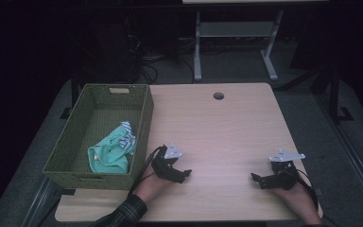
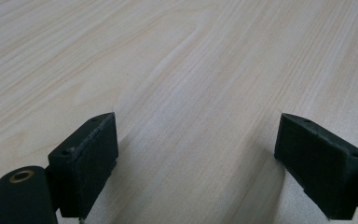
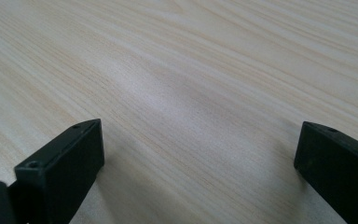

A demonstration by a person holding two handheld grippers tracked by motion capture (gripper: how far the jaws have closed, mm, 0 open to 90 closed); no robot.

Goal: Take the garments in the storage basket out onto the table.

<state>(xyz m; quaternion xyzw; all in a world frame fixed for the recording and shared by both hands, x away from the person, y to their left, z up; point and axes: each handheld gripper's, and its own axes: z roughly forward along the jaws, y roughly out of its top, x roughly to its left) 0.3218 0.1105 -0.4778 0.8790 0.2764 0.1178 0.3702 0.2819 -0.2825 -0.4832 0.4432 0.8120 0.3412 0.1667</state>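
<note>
While both hands rest near the table's (image 1: 227, 123) near edge in the high view, the left tongs (image 1: 182, 174) lie toward the near-left corner, just beside the basket (image 1: 144, 118), and the right tongs (image 1: 257, 179) lie toward the near-right corner; the two point at each other across bare wood, well apart. That green woven basket sits along the left edge, overhanging it somewhat, and holds a crumpled mint-green cloth (image 1: 111, 151) with a striped part, bunched against the basket's near-right inside wall. From the left gripper view, the left tongs (image 2: 196, 163) stand wide open with nothing between the jaws, only pale wood grain beneath. From the right gripper view, the right tongs (image 3: 198, 168) are likewise spread wide and hold nothing, low over the wood. Judging by this, the work with the cloth is either at rest or about to begin, with neither hand engaged. Should the cloth be wanted next, the left tongs are the nearer; they would have to lift over the basket's right wall, come down on a raised fold and close on it.
</note>
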